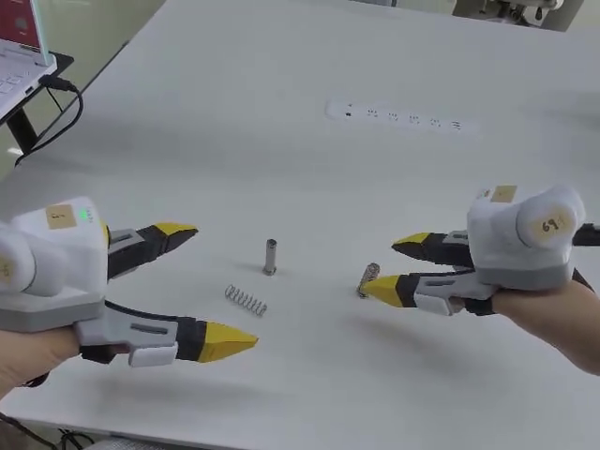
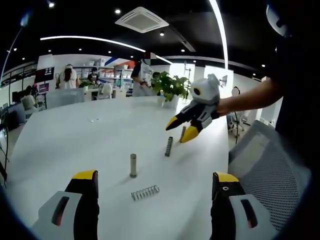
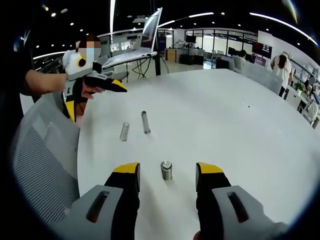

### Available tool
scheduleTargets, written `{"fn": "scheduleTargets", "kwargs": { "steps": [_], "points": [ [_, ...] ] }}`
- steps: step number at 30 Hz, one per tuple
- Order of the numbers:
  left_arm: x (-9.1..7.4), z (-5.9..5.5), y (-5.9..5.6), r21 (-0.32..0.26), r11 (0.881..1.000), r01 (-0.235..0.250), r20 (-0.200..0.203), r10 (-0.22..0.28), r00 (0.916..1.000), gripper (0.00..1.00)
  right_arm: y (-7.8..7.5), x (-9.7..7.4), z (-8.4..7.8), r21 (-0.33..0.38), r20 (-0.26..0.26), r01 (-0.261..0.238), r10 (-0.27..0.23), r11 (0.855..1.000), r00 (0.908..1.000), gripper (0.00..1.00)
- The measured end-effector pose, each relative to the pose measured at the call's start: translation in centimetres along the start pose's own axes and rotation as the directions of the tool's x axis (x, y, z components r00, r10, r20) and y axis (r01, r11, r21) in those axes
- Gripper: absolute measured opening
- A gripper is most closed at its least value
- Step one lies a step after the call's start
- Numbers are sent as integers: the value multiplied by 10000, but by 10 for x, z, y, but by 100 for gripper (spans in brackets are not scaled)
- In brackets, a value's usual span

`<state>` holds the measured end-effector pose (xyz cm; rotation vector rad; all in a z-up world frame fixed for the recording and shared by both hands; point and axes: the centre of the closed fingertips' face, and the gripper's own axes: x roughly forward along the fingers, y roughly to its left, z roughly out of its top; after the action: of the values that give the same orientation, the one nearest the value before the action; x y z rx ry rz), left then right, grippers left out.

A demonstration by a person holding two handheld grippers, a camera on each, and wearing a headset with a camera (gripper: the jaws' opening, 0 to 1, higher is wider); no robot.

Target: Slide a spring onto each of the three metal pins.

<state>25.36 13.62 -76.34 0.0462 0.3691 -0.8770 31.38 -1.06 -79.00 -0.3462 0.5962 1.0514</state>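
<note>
**Two tools released, one spring lying flat, one pin bare**

Both tools are spread wide with nothing in them. The left tool [image 1: 202, 284] has chunky black jaws with pointed yellow tips and a smooth white-and-grey plastic body. It sits low at the left of the head view, jaws far apart and not touching anything. In its own view [image 2: 155, 176] the two yellow-capped jaws frame the work area from below.

The loose spring [image 1: 246, 299] is a short, thin wire coil lying on its side on the white matte tabletop [image 1: 281, 169], ahead of the left tool and between its jaws in that tool's view [image 2: 145, 192]. Just past it stands the bare pin [image 1: 270, 256], a plain upright metal cylinder with a dull grey shine and no coil on it [image 2: 133, 165].

The right tool [image 1: 394, 265] has the same black-and-yellow build and is also let go. The sprung pin [image 1: 369, 277] stands upright just beside the tip of its nearer jaw. In the right gripper view it sits between the open jaws [image 3: 168, 167], with a ribbed coil wrapped around the shaft [image 3: 166, 170]. I can't tell if a jaw is actually touching it.

Further back there's a flat white power strip [image 1: 403, 117], and a laptop [image 1: 19, 66] on a stand at the far left edge.
</note>
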Motion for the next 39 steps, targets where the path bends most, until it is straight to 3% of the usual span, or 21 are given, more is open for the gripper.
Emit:
{"fn": "scheduleTargets", "kwargs": {
  "steps": [21, 39],
  "points": [
    [-1, 1, 1, -29, 10000, -73, -19, 73, 10000, 91, 1, -27, -2, 335, 477, 209, -225, 9992, 9986, 45],
    [-4, -2, 1, -113, 9999, -117, -55, 116, 9999, 91, 18, -40, -1, 384, 724, 52, -80, 9992, 9973, 39]
  ]
}}
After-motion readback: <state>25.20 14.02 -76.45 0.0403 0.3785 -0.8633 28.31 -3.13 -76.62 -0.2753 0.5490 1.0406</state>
